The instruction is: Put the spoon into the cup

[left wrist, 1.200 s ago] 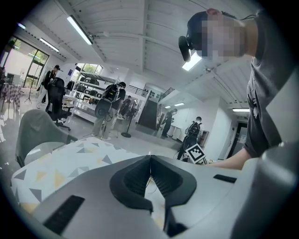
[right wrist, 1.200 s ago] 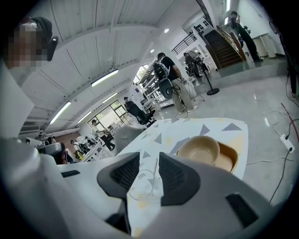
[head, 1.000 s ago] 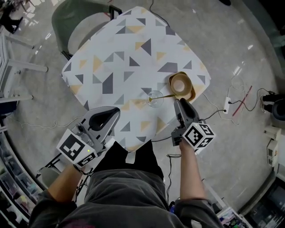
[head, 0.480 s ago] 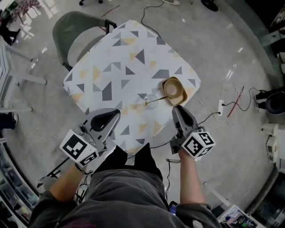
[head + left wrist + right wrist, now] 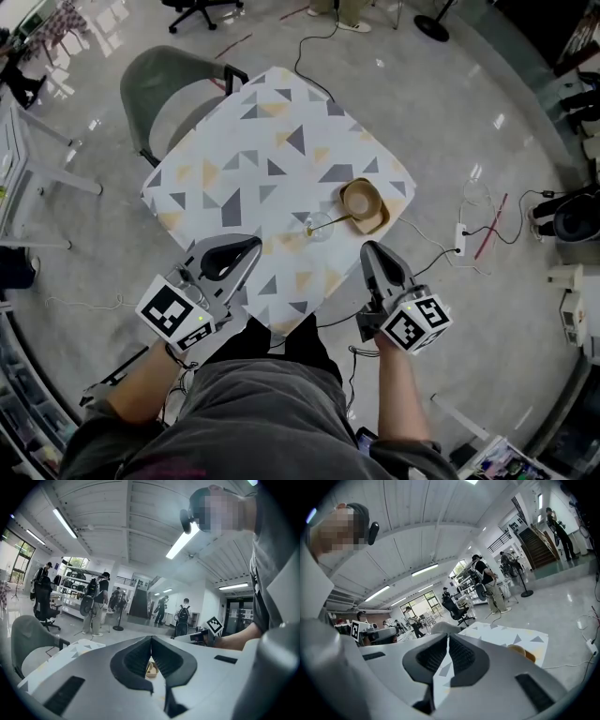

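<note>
Inspection from the head view: a square table [image 5: 253,159] under a cloth printed with grey and yellow triangles stands on a glossy floor, with a grey chair [image 5: 169,80] at its far left corner. The clear glass cup [image 5: 319,226] stands upright on the near right part of the cloth. The gold spoon [image 5: 342,220] is in the cup, bowl end inside the glass and handle leaning over the rim toward the right. The handle's end reaches the edge of a tan bowl [image 5: 366,204], which sits just beside the cup near the table's right corner. Left gripper [image 5: 251,244]: held over the near edge of the table, well apart from the cup. In its own view the jaws meet at the tips with nothing gripped, and only the tan bowl shows far off through the slot below them. Right gripper [image 5: 368,247]: held off the near right edge of the table, near the cup and bowl but touching neither. Its jaws are closing and stand almost together, with nothing between them. The patterned cloth shows through the narrow slit in the right gripper view. Neither claw is in contact with the spoon or cup. Cables lie on the floor to the right of the table.
</note>
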`<state>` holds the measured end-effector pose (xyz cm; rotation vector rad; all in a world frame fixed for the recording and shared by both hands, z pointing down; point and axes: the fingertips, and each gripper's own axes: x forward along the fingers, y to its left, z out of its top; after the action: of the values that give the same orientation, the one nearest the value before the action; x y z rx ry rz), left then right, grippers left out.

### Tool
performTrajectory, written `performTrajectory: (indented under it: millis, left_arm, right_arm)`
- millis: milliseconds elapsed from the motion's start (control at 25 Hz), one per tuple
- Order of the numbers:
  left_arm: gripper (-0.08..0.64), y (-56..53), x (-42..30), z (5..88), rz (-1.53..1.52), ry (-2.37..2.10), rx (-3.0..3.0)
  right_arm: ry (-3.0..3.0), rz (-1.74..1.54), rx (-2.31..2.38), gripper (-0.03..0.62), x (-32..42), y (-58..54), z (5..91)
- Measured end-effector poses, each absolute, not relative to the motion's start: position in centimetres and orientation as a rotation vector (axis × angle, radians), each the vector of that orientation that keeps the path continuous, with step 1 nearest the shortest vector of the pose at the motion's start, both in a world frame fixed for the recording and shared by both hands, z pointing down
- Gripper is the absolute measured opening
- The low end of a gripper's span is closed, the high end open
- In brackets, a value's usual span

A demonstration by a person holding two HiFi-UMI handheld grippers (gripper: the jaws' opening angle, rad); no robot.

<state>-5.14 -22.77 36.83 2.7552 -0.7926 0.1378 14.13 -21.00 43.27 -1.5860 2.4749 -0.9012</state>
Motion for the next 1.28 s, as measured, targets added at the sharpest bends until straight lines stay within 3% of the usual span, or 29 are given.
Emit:
performTrajectory:
  millis: [1280]
  left_arm:
    - [0.017, -22.9, -6.3, 32.7, 0.079, -0.734, 2.833]
  right_arm:
    - [2.646, -0.671, -1.56, 0.02, 9.6, -19.0, 37.3]
